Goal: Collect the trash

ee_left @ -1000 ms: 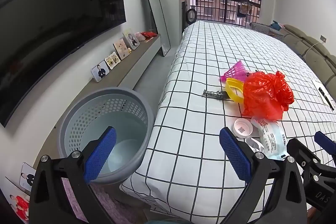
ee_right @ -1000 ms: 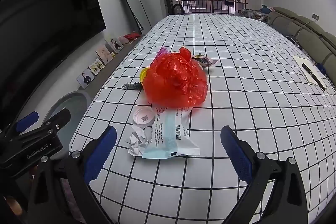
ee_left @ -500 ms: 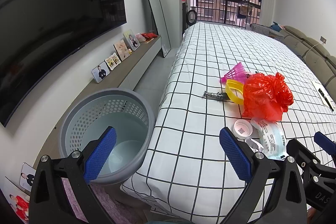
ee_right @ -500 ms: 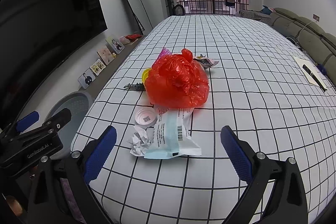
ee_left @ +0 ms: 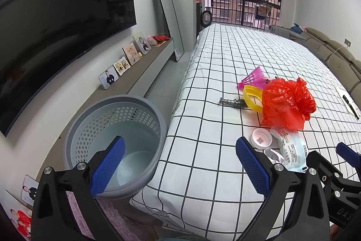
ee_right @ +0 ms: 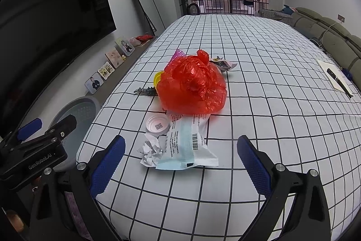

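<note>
Both grippers empty: my right gripper (ee_right: 180, 162) has its jaws spread wide and hangs over the near edge of the bed (ee_right: 259, 73), aimed at the trash; my left gripper (ee_left: 180, 164) is equally wide, held over the gap between bin (ee_left: 90, 119) and bed. Bin sits on the floor just beside the bed corner; what I can see of its inside looks bare, so I judge nothing collected yet. Trash all lies on the bed in one cluster: crumpled paper (ee_right: 152, 149) nearest me, touching a flat wrapper (ee_right: 187, 146); a white lid (ee_right: 157, 124) just beyond; red bag (ee_right: 193, 85) behind, overlapping the wrapper's far end. Further back: yellow ring (ee_left: 251, 94), pink shuttlecock (ee_left: 252, 79), a dark small item (ee_left: 232, 102), and another wrapper (ee_right: 222, 63) behind the bag. Whole task remains. Paper or flat wrapper looks like the likely first pick for the right side.
</note>
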`<state>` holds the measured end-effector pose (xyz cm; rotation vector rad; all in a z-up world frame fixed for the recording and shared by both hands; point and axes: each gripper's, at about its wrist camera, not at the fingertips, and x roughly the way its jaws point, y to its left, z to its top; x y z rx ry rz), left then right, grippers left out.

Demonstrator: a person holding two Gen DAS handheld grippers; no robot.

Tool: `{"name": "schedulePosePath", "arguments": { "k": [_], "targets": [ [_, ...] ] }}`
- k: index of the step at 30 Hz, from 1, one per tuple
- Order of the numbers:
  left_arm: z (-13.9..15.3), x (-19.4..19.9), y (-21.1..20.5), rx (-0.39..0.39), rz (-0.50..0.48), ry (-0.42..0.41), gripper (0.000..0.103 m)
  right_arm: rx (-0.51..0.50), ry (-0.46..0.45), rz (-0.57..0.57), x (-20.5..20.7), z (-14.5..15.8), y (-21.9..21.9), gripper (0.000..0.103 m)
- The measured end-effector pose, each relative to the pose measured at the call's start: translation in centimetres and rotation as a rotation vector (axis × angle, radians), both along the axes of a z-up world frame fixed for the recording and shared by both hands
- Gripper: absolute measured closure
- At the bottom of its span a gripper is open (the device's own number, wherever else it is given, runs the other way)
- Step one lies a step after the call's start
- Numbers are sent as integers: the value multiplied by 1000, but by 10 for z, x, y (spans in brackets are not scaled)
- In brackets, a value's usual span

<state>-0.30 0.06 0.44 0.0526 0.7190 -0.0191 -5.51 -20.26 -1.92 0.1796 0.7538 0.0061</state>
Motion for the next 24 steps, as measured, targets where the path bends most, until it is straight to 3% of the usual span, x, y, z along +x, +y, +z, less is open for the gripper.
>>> {"name": "schedulePosePath", "arguments": {
  "k": [24],
  "targets": [
    [3,0,3,4,0,3,6,6,2,6,1,-1,-1,8]
  ]
}}
